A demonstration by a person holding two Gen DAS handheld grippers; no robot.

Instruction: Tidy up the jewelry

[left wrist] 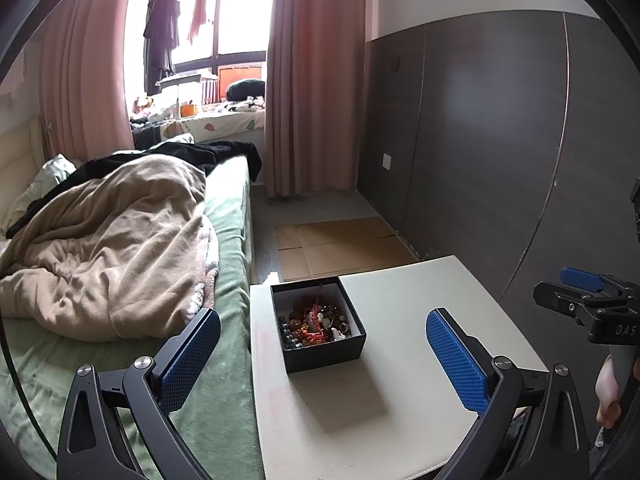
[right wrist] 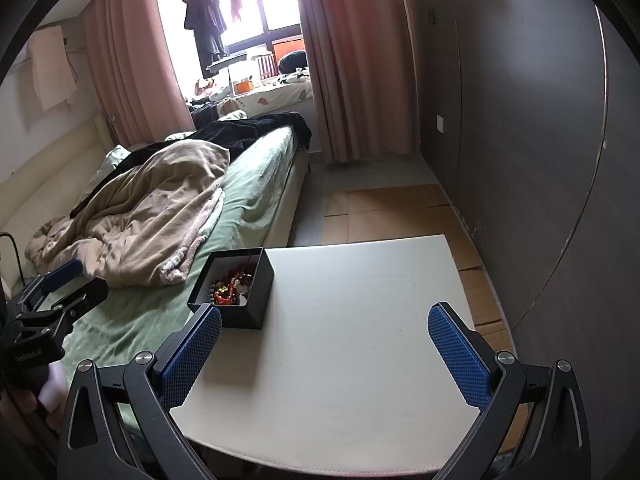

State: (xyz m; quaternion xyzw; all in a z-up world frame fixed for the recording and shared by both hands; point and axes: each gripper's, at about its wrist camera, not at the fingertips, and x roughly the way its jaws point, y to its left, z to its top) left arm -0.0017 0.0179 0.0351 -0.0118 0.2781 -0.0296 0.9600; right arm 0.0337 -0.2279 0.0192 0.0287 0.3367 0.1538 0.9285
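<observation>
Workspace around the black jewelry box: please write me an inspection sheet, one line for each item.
Surface: white table, bare except for one box at its far corner next to the bed.
Job's things: open black jewelry box holding tangled beads and red cord pieces.
Clutter: nothing seen on the table.
Grippers: left gripper open, empty, facing the box; right gripper open, empty, above the table.
Cables: one dark cable at the bed's far side.
Surroundings: bed with green sheet, beige blanket, pink curtains, dark wall panels, cardboard on the floor.
</observation>
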